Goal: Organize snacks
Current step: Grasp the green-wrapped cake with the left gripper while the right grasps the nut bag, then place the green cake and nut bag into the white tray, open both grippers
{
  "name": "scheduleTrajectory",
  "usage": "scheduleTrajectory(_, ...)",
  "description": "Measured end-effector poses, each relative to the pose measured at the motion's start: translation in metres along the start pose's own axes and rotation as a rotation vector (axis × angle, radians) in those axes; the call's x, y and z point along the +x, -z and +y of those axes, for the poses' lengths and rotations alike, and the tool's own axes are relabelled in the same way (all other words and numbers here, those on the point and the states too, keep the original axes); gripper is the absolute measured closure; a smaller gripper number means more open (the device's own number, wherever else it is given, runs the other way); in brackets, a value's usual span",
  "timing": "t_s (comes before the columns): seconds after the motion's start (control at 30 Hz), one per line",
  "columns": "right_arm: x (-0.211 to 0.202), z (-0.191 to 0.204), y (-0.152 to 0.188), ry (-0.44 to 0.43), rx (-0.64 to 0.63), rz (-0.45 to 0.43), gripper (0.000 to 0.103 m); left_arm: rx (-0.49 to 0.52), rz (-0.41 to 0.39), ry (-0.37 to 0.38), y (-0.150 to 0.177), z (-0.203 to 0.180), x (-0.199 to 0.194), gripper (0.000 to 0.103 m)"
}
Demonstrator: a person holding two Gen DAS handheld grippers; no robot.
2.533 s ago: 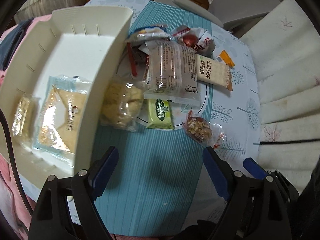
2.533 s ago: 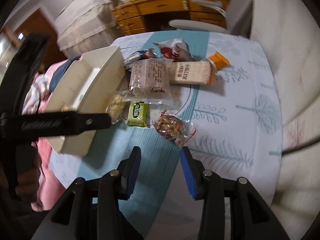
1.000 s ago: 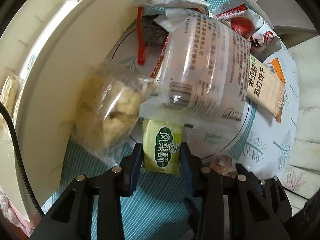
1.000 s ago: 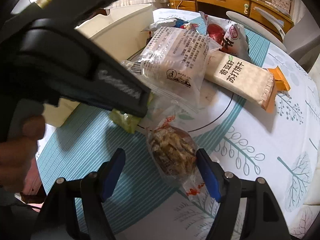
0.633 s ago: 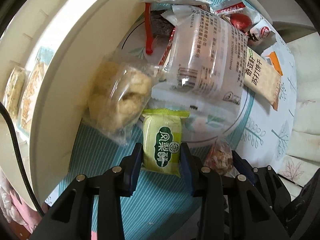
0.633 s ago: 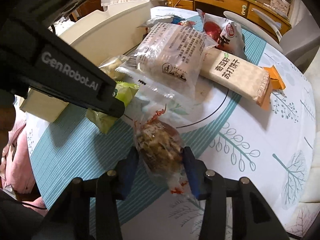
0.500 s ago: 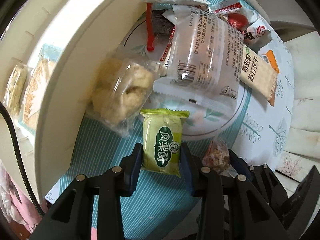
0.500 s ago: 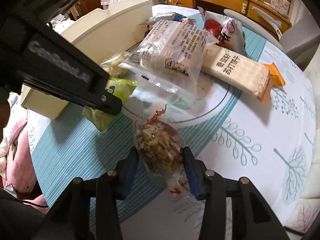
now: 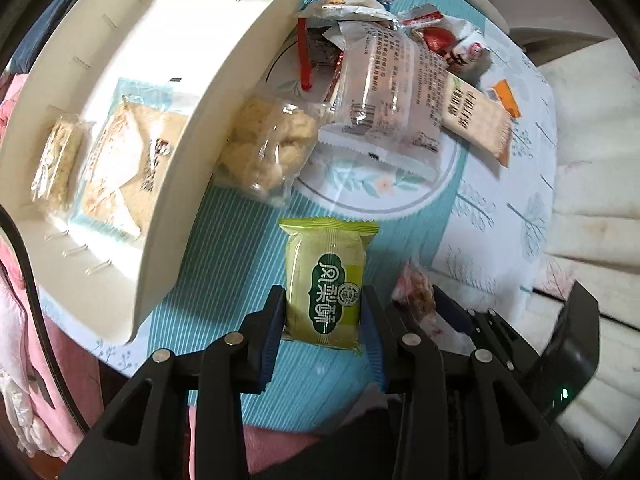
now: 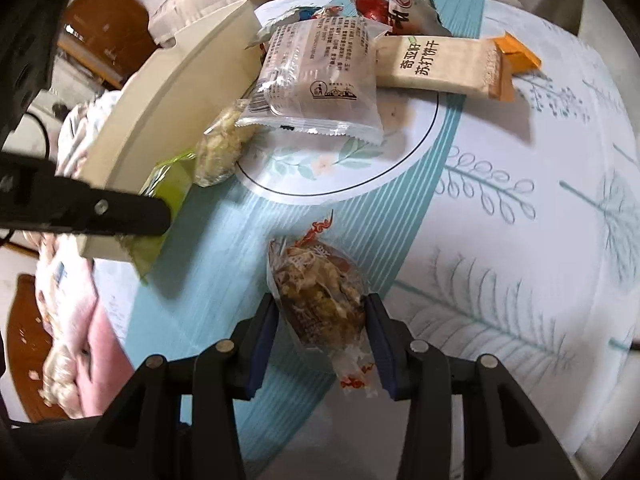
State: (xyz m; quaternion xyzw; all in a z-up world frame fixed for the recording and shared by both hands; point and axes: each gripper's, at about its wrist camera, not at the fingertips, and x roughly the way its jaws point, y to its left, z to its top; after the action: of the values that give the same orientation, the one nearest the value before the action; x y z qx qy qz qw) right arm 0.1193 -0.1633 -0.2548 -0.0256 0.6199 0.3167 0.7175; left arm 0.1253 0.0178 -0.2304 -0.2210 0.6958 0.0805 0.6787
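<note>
In the left wrist view, the left gripper has its blue pads narrowed onto the lower half of the green pineapple cake packet. A second ago that packet lay tucked under the clear wrapped pastry bag; now it hangs clear of the pile, over the striped teal tablecloth, with the cream storage tray just to its left. The tray already holds a sandwich cracker pack and a thin oat bar, so the packet looks bound for a slot beside them. In the right wrist view, the right gripper was spread wide around the clear-wrapped walnut cake a second ago; its jaws now stand partway closed, pressing the wrapper on both sides, with the snack off the cloth or barely on it. The soda cracker bar and red snack bag remain untouched further back. Both hands now carry a snack, so the tray placement is the likely next step.
</note>
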Motion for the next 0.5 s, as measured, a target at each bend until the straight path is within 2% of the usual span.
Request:
scheduleTrajectory(0.3,-0.032,0.01,-0.006,-0.054,0.068,-0.07,0.059,0.106,-0.04,0.045,0.007,-0.009,-0.047,0.067)
scheduleTrajectory(0.5,-0.05,0.038,-0.02,-0.06,0.093,-0.15,0.059,0.156,-0.068,0.055,0.007,0.008,-0.076,0.067)
